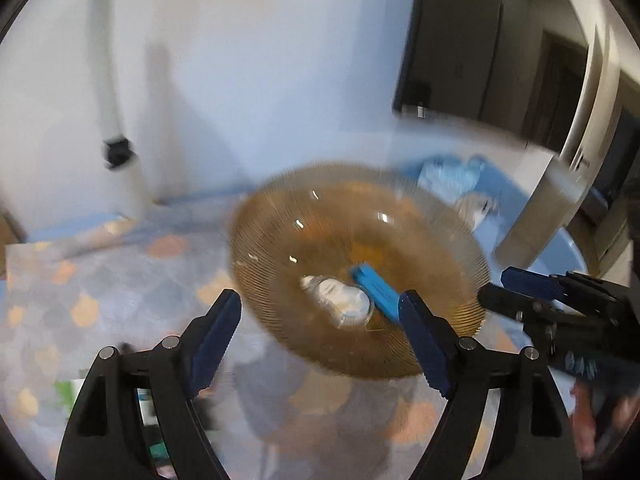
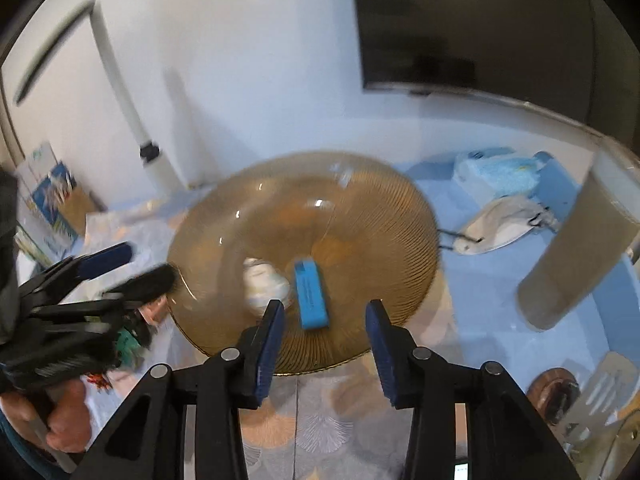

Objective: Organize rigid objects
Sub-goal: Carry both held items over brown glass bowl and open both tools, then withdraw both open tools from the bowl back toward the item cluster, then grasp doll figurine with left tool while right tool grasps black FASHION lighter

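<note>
An amber ribbed glass plate (image 1: 432,248) (image 2: 384,216) sits on the patterned cloth. In it lie a blue rectangular block (image 1: 376,292) (image 2: 311,296) and a small white clear-wrapped item (image 1: 340,300) (image 2: 264,284). My left gripper (image 1: 320,332) is open and empty, just in front of the plate's near rim. My right gripper (image 2: 324,332) is open and empty at the plate's near edge, with the blue block just ahead of its fingers. Each gripper shows in the other's view, the right one (image 1: 504,288) at the plate's right rim, the left one (image 2: 136,268) at its left rim.
A white face mask (image 2: 496,228) and a light blue packet (image 2: 500,176) lie on the blue mat behind the plate. A grey curved post (image 2: 576,260) stands at the right. A white pipe (image 1: 116,120) runs along the wall. Small items lie at the left (image 2: 128,344).
</note>
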A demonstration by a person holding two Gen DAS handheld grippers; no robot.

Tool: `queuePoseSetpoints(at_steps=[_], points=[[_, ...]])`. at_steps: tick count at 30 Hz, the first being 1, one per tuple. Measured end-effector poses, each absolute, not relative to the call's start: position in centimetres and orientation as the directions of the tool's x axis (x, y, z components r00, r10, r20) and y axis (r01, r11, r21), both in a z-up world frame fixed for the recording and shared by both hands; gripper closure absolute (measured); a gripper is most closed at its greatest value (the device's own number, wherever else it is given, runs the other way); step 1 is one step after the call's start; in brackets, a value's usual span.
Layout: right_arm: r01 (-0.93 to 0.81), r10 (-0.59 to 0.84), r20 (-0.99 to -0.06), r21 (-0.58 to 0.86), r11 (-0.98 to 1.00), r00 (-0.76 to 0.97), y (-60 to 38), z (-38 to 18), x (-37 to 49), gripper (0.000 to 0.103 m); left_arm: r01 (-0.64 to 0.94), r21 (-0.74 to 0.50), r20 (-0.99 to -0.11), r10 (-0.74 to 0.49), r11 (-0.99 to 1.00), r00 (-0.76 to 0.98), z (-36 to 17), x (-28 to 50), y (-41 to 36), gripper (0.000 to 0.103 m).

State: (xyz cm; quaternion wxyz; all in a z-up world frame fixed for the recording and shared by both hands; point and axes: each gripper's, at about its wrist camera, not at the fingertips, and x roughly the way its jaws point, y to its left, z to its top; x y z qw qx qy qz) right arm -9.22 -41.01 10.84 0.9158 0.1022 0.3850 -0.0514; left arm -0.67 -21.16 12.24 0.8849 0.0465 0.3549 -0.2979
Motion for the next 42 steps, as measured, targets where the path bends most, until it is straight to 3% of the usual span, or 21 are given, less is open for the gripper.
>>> queuePoseSetpoints(at_steps=[5,13,16,20,25,36,42], points=[[0.156,-0.001,-0.668,0.173,0.972,0.745,-39.7,13.5,-11.1,0.062,0.512,-0.163,-0.575,-0.503,0.844,0.646,15.7,-2.9,-14.1,0.023],[-0.019,0.1,-0.587,0.143,0.99,0.804,-31.0,16.5,-13.5,0.058,0.347,-0.18,-0.497,-0.389,0.921,0.776,17.9,-6.5,-3.2,0.023],[-0.081,0.16,-0.597,0.157,0.984,0.786,-27.6,14.6,-13.6,0.057,0.261,-0.195,-0.528,-0.325,0.946,0.785,15.8,-6.8,0.8,0.023],[-0.131,0.241,-0.659,0.213,0.968,0.713,-24.3,8.1,-12.1,0.057,0.146,-0.143,-0.612,-0.203,0.979,0.764,10.0,-6.3,4.2,0.023],[-0.148,0.247,-0.706,0.199,0.969,0.664,-22.3,1.9,-11.3,0.057,0.096,-0.147,-0.706,-0.172,0.985,0.687,2.8,-5.5,6.3,0.024],[-0.165,0.255,-0.724,0.195,0.967,0.641,-22.1,0.8,-10.8,0.057,0.175,-0.062,-0.712,-0.166,0.983,0.682,2.3,-6.2,4.3,0.024],[-0.247,0.429,-0.689,0.353,0.903,0.584,-21.9,3.4,-8.9,0.057,0.331,-0.194,-0.721,-0.363,0.924,0.591,2.8,-6.9,1.8,0.024]])
